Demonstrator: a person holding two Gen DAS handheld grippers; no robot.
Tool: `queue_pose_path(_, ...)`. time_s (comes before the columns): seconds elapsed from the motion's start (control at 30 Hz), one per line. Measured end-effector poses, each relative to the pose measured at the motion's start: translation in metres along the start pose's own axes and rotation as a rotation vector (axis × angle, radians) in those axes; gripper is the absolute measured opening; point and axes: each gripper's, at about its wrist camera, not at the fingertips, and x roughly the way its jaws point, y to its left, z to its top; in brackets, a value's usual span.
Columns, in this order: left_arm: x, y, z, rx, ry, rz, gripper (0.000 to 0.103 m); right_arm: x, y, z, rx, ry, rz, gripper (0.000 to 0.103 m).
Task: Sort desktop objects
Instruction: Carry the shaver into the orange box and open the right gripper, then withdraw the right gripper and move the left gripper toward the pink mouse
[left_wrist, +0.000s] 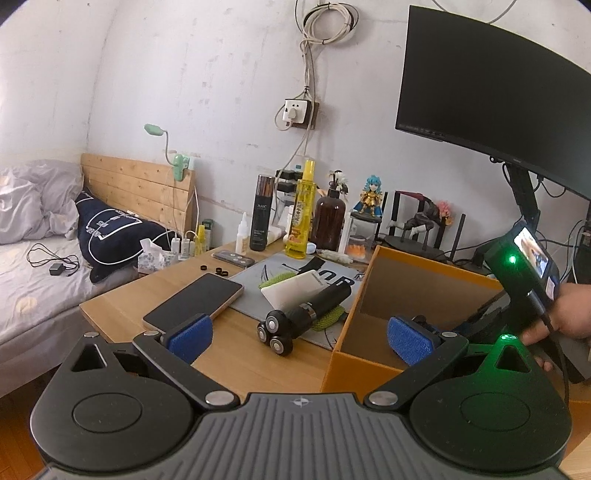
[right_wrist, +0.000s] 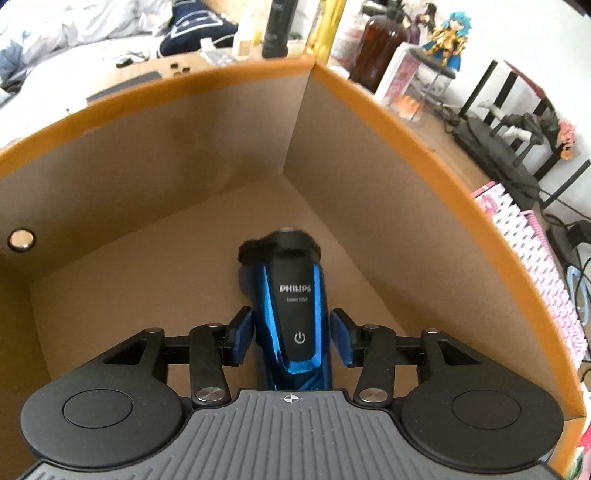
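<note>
**Blue shaver inside the orange box**

On the wooden desk (left_wrist: 122, 295), the orange box (right_wrist: 406, 122) is holding a blue Philips shaver (right_wrist: 291, 306). The right gripper (right_wrist: 291, 334) fingers are flanking it, slightly parted. The left gripper (left_wrist: 299, 334) is hovering wide open, empty, near a black shaver (left_wrist: 295, 317).

Blue Philips shaver (right_wrist: 291, 306) sits between parted jaws, not touching, inside the orange box (right_wrist: 406, 122)
</note>
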Motion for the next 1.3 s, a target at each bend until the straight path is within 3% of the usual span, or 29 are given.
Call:
queue_pose_path(0.07, 0.0, -0.002, 0.0, 0.003, 0.001, -0.001, 0.103, -0.008, 0.0, 0.0, 0.005, -0.019, -0.008, 0.068)
queue_pose_path(0.23, 0.002, -0.005, -0.001, 0.003, 0.009, -0.005, 0.103, -0.036, 0.001, -0.004, 0.017, -0.087, -0.014, 0.082)
queue_pose_path(0.47, 0.007, -0.013, -0.001, 0.017, 0.017, -0.013, 0.103, -0.077, -0.002, -0.008, 0.013, -0.196, -0.043, 0.083)
queue_pose_path(0.6, 0.009, -0.024, -0.002, 0.026, 0.024, -0.042, 0.103, -0.108, -0.007, -0.018, 0.062, -0.298, -0.017, 0.084)
queue_pose_path(0.73, 0.011, -0.038, -0.002, 0.047, 0.027, -0.069, 0.103, -0.142, -0.011, -0.039, 0.1, -0.407, -0.059, 0.085)
queue_pose_path(0.8, 0.013, -0.045, -0.001, 0.056, 0.028, -0.081, 0.103, -0.158, -0.013, -0.053, 0.124, -0.461, -0.075, 0.091)
queue_pose_path(1.03, 0.01, -0.077, 0.003, 0.105, -0.01, -0.136, 0.103, -0.209, -0.042, -0.143, 0.327, -0.656, -0.089, 0.091)
queue_pose_path(1.3, 0.019, -0.115, 0.003, 0.109, 0.002, -0.252, 0.103, -0.245, -0.066, -0.255, 0.611, -0.811, -0.216, 0.091)
